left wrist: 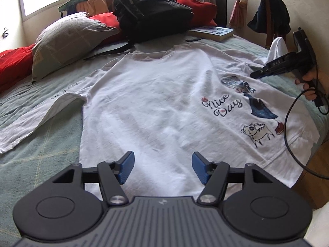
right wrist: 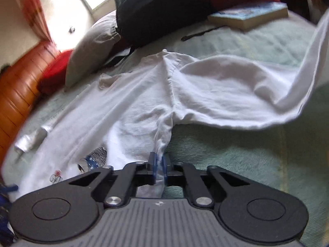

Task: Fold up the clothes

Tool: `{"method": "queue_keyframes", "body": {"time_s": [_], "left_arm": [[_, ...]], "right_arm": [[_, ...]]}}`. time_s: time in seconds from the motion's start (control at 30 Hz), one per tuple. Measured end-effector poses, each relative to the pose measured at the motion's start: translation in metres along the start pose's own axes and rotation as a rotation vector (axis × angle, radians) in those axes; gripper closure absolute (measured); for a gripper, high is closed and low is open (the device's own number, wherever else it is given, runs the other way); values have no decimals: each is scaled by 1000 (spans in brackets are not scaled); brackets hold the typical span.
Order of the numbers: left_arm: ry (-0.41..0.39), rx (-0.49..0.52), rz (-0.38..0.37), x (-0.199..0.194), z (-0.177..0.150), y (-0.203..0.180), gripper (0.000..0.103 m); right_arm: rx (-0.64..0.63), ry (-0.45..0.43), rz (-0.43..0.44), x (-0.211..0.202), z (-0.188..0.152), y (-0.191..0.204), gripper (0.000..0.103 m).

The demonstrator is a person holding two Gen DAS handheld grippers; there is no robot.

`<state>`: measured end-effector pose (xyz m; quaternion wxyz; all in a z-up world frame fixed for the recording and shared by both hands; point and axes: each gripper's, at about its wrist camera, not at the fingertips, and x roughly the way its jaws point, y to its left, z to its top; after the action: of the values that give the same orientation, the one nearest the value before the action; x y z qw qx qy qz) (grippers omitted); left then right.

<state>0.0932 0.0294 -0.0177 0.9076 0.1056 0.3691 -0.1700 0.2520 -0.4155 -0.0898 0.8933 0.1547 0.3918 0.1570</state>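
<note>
On the bed [left wrist: 51,152], spread across its pale green cover from the near edge up towards the pillow [left wrist: 67,41] and black backpack [left wrist: 152,10] at the far end, lies the white T-shirt [left wrist: 156,103], print side up, with "Nice Day" and a cartoon figure near the bed's right edge. One sleeve lies flat towards the left edge.

The left gripper [left wrist: 163,167] stands about half open above the shirt's hem near the bed's near edge, with nothing between its blue pads. The right gripper [right wrist: 159,167] is pinched shut on a gathered bit of the T-shirt [right wrist: 144,107]; in its own view white cloth runs straight into the closed pads, and the right sleeve rises in a slack drape towards the upper right.

The shirt looks like thin, light cotton: limp, easily creased, not fragile or slippery. It will likely sag and bunch wherever it is unsupported, so a single pinch tends to drag a ridge. Better holds would be seams and edges, shoulder and hem on the same side, lifted together so the fold line stays straight.
</note>
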Motion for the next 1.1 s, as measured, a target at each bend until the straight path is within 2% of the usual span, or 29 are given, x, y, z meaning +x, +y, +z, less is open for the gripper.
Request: {"method": "queue_keyframes", "body": {"time_s": [0.07,0.13,0.23,0.33,0.47,0.57,0.67,0.7,0.73,0.8,0.83,0.93,1.03,1.1], "left_arm": [[12,-5,16,0,0,2,40],[13,-8,32,-2,2,6,40],[3,-16,39,-5,9,14,38],[-1,-54,16,3,19,23,33],[42,-76,-43,27,17,22,32],[99,-79,-35,43,1,21,32],[90,-55,-11,33,-13,23,30],[94,-51,6,27,-15,23,30],[97,-44,24,22,-16,23,30],[81,-4,58,11,-12,15,30],[63,19,64,6,-9,11,30],[13,47,21,-4,-4,-3,28],[-10,52,-24,-9,-4,-14,28],[-7,57,-20,-8,-8,-18,28]], "right_arm": [[-18,-23,-48,-5,3,0,95],[-16,-15,-57,-11,6,-2,94],[-105,-21,-89,-26,7,15,91],[-153,14,-30,-36,-1,36,84],[-163,84,59,-39,-25,53,84],[-166,133,37,-46,-50,46,84],[-160,143,-26,-64,-70,34,87],[-160,128,-50,-74,-73,33,85],[-163,111,-71,-83,-75,34,78],[-169,79,-114,-102,-79,35,76],[-168,65,-99,-109,-82,38,74],[-182,70,-123,-110,-94,41,63],[-157,99,-121,-106,-110,32,63],[-114,64,-82,-109,-123,25,62]]}}
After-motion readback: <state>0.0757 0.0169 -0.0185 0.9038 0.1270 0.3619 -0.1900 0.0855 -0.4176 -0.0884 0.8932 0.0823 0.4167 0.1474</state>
